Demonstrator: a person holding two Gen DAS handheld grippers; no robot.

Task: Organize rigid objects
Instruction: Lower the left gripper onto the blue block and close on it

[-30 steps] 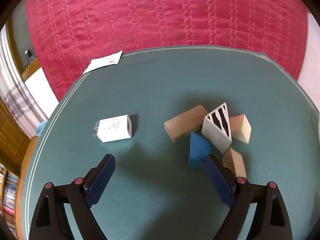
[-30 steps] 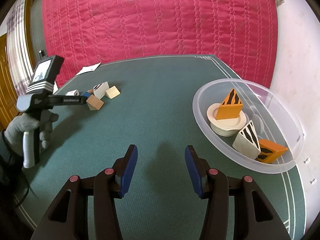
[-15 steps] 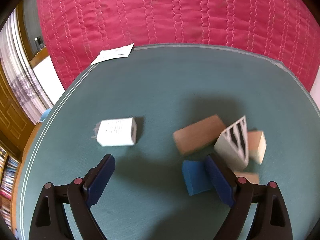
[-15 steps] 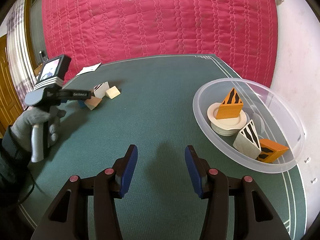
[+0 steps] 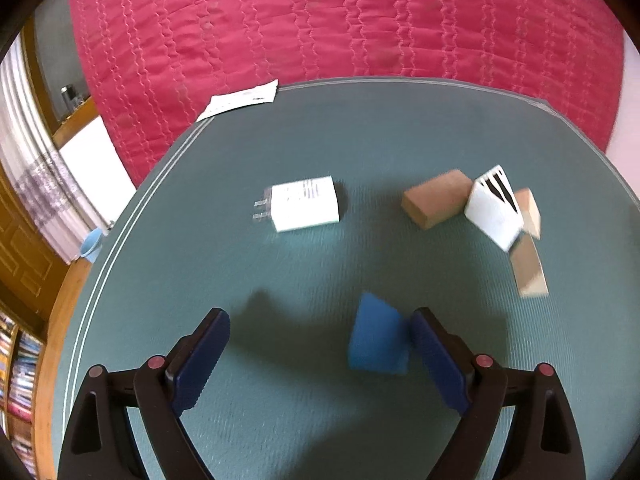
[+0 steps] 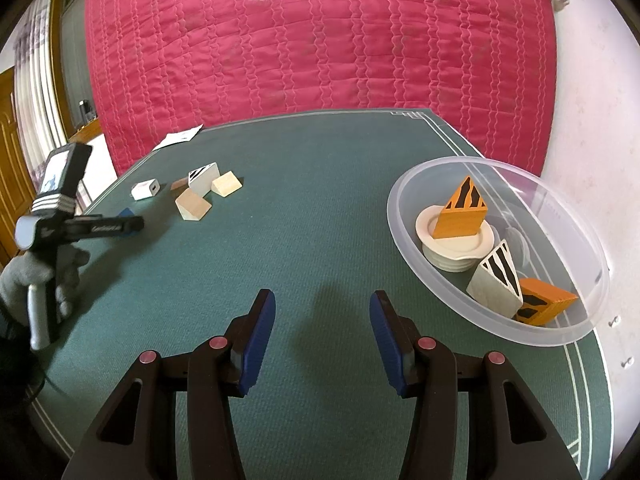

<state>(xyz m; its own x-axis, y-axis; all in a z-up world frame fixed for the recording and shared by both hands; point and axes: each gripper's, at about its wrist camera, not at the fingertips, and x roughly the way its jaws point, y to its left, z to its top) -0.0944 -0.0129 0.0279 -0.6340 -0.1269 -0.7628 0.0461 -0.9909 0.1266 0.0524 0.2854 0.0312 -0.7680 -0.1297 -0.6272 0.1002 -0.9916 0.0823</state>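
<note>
Blue block pulled away from the pile
The wide-open left gripper [image 5: 320,344] has dragged the blue block [image 5: 378,340] off the wooden blocks [image 5: 436,198] — the right gripper [image 6: 322,332] waits, open and empty.

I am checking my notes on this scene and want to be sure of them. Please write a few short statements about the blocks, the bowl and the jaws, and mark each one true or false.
1. The blue block lies between the wide-open jaws of the left gripper. True.
2. The right gripper is shut on an orange block. False: nothing is between its jaws, and it is over bare green mat.
3. The clear bowl holds two orange striped blocks and one white striped block. True.
4. The white charger is stacked on the brown block. False: it lies apart from it on the mat.
5. The bowl is empty. False: it also holds a white round dish.
</note>
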